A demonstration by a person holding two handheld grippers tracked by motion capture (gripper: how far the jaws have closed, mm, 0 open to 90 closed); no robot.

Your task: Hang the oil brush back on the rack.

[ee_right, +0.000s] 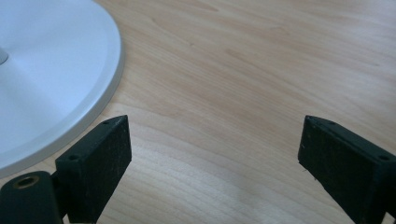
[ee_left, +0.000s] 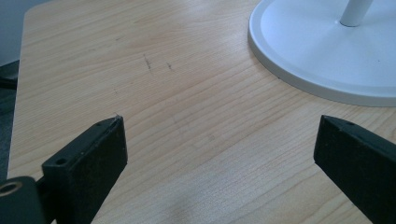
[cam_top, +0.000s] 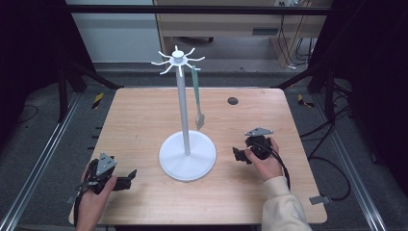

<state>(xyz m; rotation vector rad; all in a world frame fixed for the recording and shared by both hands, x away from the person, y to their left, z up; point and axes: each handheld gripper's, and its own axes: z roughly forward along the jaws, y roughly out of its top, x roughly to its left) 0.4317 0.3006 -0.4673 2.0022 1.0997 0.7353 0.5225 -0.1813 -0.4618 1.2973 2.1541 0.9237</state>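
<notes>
Left gripper (cam_top: 129, 178): one, held low at the table's near-left corner, jaws spread wide over bare wood, nothing between them.
Right gripper (cam_top: 236, 154): one, resting right of the stand's base, jaws likewise parted and empty.
Stand (cam_top: 182, 103): one white pole on a round base (ee_left: 327, 51) between the two grippers (hooks fan out at the top).
Utensil (cam_top: 197, 102): one green-handled tool hanging from a hook, well apart from both grippers.
Table (cam_top: 139, 115): light wood, one dark round hole (cam_top: 233, 100) near the far edge.
Room: grey floor, black frame posts, cables at right.
</notes>
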